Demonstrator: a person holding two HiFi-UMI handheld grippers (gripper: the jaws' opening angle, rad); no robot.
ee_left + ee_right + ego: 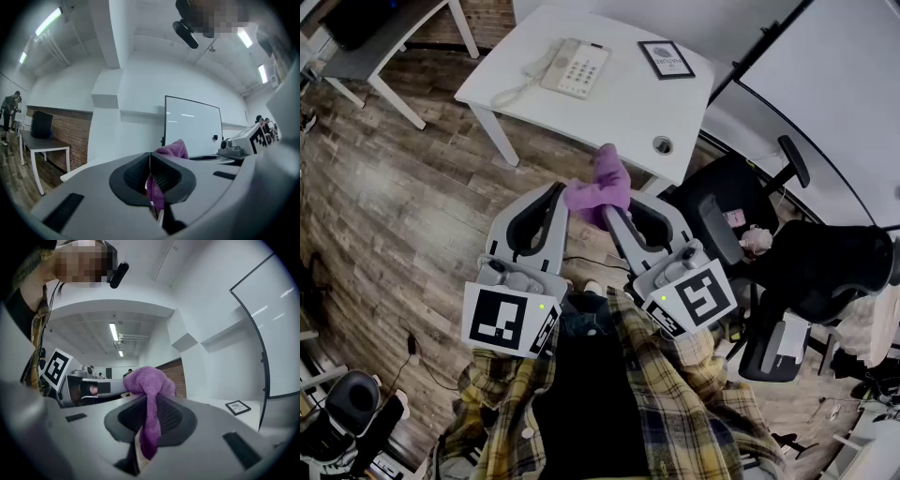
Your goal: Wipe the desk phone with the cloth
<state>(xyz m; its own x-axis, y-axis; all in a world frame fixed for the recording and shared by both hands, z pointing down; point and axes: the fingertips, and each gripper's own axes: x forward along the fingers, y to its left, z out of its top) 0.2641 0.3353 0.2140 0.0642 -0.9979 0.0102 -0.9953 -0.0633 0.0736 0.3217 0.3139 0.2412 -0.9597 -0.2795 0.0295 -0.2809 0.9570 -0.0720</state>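
Observation:
The cream desk phone (572, 67) lies with its handset on the cradle on a white table (609, 112), well ahead of both grippers. A purple cloth (598, 190) hangs bunched in the air between the two gripper tips, short of the table's near edge. My right gripper (615, 212) is shut on it; in the right gripper view the cloth (148, 380) drapes over the tip and runs down between the pads. My left gripper (562, 193) is shut too, with a strip of cloth (172, 148) caught between its pads.
A small framed card (666, 59) and a round cable grommet (662, 144) are on the same table. Black office chairs (741, 216) crowd the right side. Another table (375, 47) stands far left on the wood floor. A whiteboard (192, 126) stands behind.

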